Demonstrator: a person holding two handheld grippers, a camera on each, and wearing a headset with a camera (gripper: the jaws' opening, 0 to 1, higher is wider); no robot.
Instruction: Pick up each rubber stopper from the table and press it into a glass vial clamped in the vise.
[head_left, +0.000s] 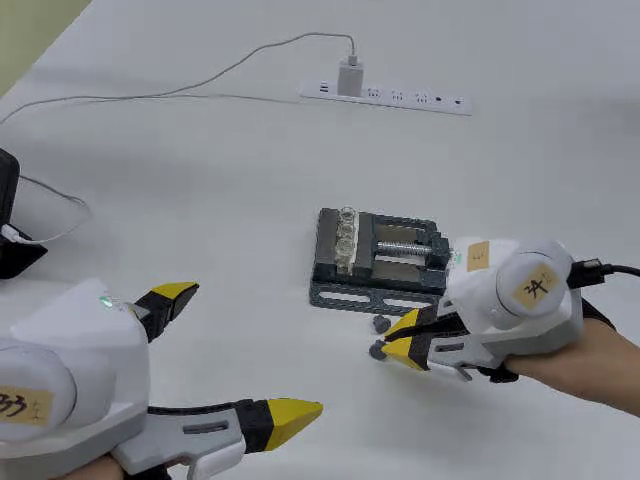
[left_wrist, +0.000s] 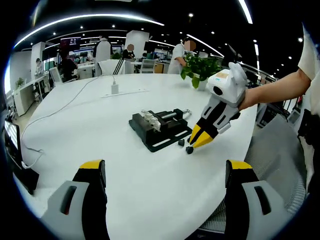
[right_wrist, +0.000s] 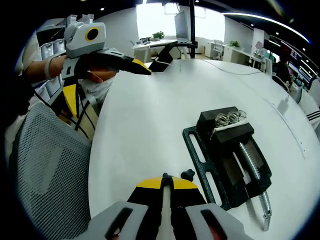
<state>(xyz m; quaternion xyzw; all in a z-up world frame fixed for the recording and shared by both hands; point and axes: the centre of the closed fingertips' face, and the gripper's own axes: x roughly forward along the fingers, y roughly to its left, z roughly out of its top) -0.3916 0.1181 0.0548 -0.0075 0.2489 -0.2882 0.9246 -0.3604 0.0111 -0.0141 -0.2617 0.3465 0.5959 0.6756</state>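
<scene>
Two rubber stoppers (head_left: 380, 323) lie on the table (head_left: 200, 180) just before the vise (head_left: 400, 262), where glass vials (head_left: 346, 235) stand clamped. The right gripper (head_left: 393, 338), jaws closed on nothing, sits right beside them; its closed tips could knock a stopper rolling away. The left gripper (head_left: 250, 350) hovers well apart, jaws spread wide.

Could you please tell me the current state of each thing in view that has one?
Left gripper: jaws open, holding nothing.
Right gripper: jaws shut, holding nothing.
Vials: upright, unstoppered.
Vise: clamped on them.
Stoppers: two, loose on the table beside it.
Charger: plugged into the power strip.
</scene>
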